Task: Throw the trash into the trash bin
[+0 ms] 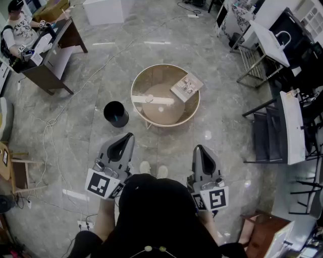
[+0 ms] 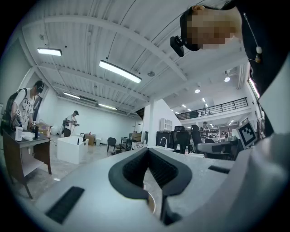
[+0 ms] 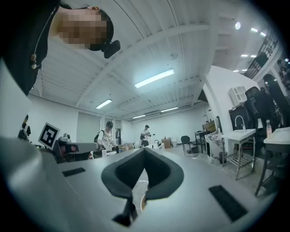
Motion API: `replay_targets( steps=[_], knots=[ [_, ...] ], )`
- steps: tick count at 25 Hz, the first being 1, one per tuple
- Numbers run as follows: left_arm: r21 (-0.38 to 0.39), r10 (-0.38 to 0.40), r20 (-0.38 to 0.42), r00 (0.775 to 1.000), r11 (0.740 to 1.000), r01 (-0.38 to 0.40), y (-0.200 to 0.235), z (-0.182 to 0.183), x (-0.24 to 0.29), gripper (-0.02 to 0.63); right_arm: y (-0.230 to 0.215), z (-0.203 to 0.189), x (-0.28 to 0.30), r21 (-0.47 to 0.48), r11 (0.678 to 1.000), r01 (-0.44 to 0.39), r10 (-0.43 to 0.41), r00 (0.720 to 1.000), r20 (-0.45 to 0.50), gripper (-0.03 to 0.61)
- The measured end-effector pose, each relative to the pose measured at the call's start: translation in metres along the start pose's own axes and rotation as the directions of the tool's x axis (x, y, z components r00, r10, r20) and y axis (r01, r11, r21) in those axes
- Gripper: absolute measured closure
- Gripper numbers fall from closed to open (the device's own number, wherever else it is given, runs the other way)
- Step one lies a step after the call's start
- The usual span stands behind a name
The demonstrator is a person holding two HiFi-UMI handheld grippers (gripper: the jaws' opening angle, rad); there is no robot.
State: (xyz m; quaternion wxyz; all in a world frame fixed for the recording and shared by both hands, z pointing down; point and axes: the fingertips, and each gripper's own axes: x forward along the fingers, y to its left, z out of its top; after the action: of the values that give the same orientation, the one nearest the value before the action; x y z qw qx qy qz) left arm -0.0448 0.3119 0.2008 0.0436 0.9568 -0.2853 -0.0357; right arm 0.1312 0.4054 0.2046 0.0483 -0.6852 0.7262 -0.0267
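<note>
A grey marble floor (image 1: 166, 30) filled the head view, with white-topped tables (image 1: 293, 128) and a dark chair (image 1: 266, 135) crowded down the right edge. A dark desk (image 1: 52, 64) stood at upper left, where a person (image 1: 19, 29) sat. A white box (image 1: 103, 10) stood at the top edge.

At centre stood a round table (image 1: 137, 80) with a pale rim and a wood-coloured top. A printed booklet (image 1: 187, 86) rested across its upper-right rim. The trash lay on the tabletop: a white strip (image 1: 157, 100) and, touching its left part, a small roundish piece (image 1: 148, 99) too small to identify.

The left gripper (image 1: 129, 136) and right gripper (image 1: 199, 148) were held level in the lower half of the frame, either side of the wearer's pale shoes (image 1: 146, 167), both short of the table and touching nothing. Each gripper's own view showed its dark pads pressed together at the tips, with nothing between them; the open office lay beyond.

The black trash bin (image 1: 115, 114) stood open on the floor just left of the table, apart from it, directly above the left gripper in the frame. Bare floor separated that gripper from the bin. A thin white cable (image 1: 48, 127) trailed across the floor at left, passing beside the bin but not touching it.
</note>
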Motion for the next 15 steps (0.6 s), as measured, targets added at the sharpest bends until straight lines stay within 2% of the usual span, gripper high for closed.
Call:
replay_targets(
  steps=[10, 15],
  knots=[
    [-0.011, -0.002, -0.007, 1.0, 1.0, 0.002, 0.016, -0.004, -0.002, 0.607, 0.007, -0.006, 0.01, -0.003, 1.0, 0.003, -0.003, 1.0, -0.009, 0.577],
    [0.002, 0.019, 0.004, 1.0, 1.0, -0.019, 0.027, -0.006, -0.009, 0.607, 0.019, -0.005, 0.02, 0.036, 0.998, -0.05, 0.049, 0.998, 0.029, 0.577]
  ],
)
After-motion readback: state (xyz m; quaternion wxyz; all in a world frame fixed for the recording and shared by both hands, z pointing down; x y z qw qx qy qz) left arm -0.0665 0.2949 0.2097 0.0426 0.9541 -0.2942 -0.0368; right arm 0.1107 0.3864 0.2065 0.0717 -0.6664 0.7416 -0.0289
